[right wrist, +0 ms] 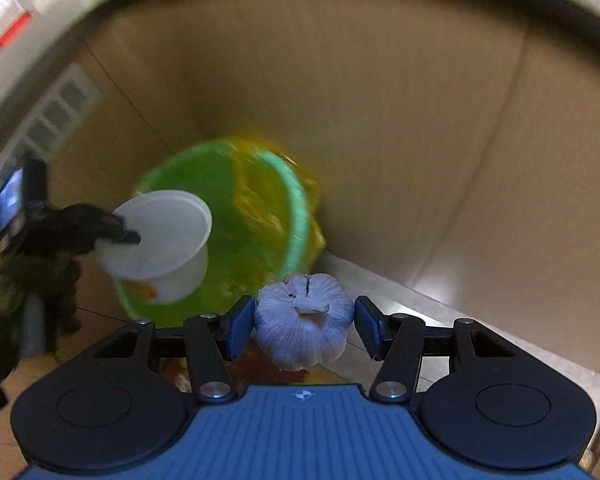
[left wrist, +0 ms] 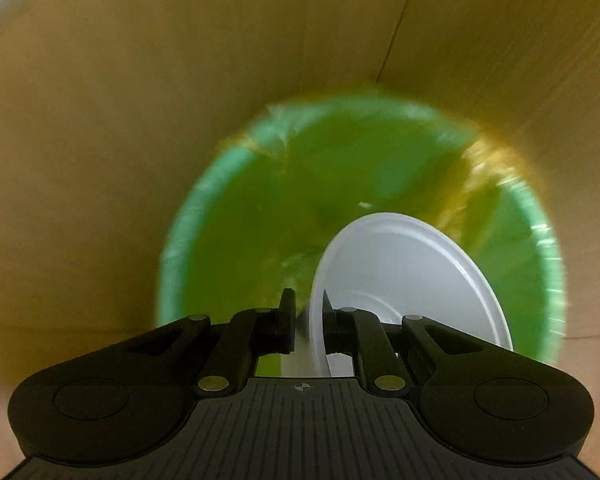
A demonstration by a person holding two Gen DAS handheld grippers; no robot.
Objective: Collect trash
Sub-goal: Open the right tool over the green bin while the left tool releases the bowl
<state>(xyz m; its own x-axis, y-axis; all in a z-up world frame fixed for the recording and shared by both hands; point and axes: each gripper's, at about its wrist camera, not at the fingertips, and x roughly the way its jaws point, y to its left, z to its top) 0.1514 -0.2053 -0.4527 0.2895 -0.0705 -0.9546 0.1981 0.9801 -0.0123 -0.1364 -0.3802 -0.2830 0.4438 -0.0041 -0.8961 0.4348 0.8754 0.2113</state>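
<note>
My left gripper [left wrist: 306, 320] has its jaws almost fully closed on the thin rim of a white plastic cup [left wrist: 404, 276]. In the left wrist view the wall of the cup stands between my two black fingers, and its open mouth faces to the right of the jaws. My right gripper [right wrist: 304, 326] has its jaws about half open, with a garlic bulb [right wrist: 304, 320] between the blue pads [right wrist: 238, 326]. The bulb touches the left pad; on the right side I see a small gap, so I cannot tell how firmly it is held.

Beyond both pairs of jaws is a green bin [left wrist: 236, 216], blurred, with a yellowish bag [right wrist: 276, 184] in it. From my left jaws the bin is directly ahead, and the cup is over its opening. From my right jaws the bin is ahead and a little to the left.

Only the right wrist view shows my left gripper [right wrist: 128, 236] from outside, with the cup [right wrist: 164, 240] seen over the bin [right wrist: 220, 208], and a dark gloved hand [right wrist: 52, 276] behind it. Only this view shows the garlic. Farther behind the bin are brown cardboard walls [left wrist: 180, 60].
</note>
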